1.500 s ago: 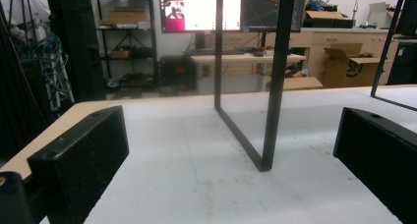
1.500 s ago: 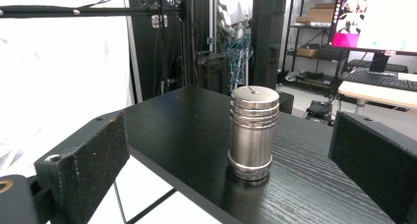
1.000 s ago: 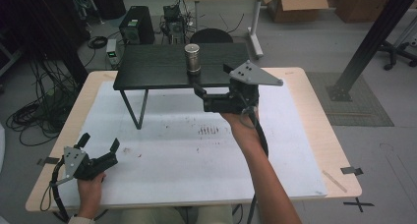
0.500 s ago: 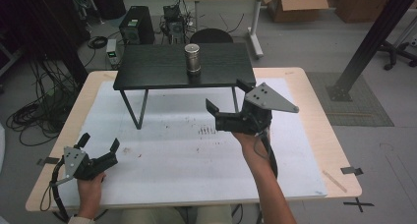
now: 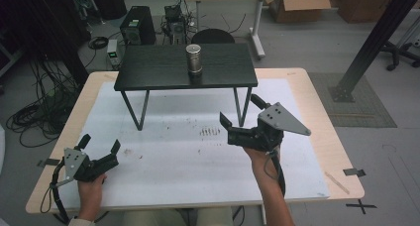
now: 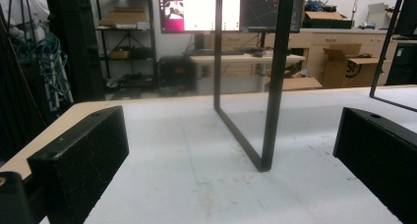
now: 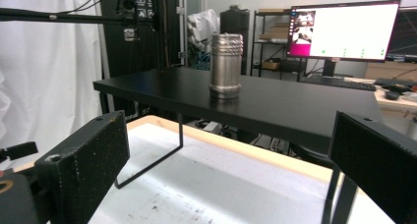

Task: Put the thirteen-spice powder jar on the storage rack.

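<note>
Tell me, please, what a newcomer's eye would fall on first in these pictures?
Probably the shiny ribbed metal cylinder, standing upright and alone on the low black shelf table at the far side of the white-topped work table. Next, the right gripper, held open in the air in front of it.

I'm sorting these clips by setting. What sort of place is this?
Most likely a robotics or engineering lab or workshop: lit monitors on desks, a computer tower with loose cables on the floor, cardboard boxes, and a paper-covered test table.
</note>
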`<action>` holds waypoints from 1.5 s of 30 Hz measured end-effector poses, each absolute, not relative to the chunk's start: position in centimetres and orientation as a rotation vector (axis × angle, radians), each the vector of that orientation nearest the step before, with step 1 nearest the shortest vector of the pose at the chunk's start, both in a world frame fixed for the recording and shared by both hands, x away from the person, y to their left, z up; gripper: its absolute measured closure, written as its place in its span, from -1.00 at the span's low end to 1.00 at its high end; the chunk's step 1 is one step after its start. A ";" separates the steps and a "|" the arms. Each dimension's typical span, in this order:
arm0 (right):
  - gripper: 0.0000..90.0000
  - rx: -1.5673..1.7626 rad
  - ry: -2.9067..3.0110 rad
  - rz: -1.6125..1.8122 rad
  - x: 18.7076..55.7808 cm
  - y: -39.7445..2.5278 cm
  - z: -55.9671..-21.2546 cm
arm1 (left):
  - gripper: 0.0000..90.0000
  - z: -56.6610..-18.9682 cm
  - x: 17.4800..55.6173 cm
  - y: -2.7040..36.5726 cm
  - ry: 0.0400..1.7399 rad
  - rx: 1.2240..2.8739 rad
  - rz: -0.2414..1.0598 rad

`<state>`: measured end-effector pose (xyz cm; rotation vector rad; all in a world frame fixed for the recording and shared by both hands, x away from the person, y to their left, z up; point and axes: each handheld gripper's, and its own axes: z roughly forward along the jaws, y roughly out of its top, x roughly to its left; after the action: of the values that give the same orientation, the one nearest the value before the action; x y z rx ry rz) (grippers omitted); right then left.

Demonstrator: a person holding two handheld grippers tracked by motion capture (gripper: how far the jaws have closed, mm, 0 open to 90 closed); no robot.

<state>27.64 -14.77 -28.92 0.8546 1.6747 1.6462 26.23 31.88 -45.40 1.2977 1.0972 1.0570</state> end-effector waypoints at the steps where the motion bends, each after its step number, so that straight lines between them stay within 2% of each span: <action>1: -0.97 0.860 1.669 1.644 27.6 -14.9 -29.2 | -0.99 -45.4 26.2 31.9 1.097 1.298 1.057; 14: -0.96 0.928 1.596 1.616 27.0 -16.6 -33.2 | -0.99 -45.4 26.2 31.9 1.096 1.299 1.057; 45: -0.97 1.007 1.521 1.502 26.2 -18.8 -39.6 | -0.98 -45.4 26.2 31.9 1.092 1.301 1.055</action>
<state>26.19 -18.84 -39.65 1.0071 1.5211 1.5018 26.23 31.88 -45.40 1.3008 1.0922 1.0548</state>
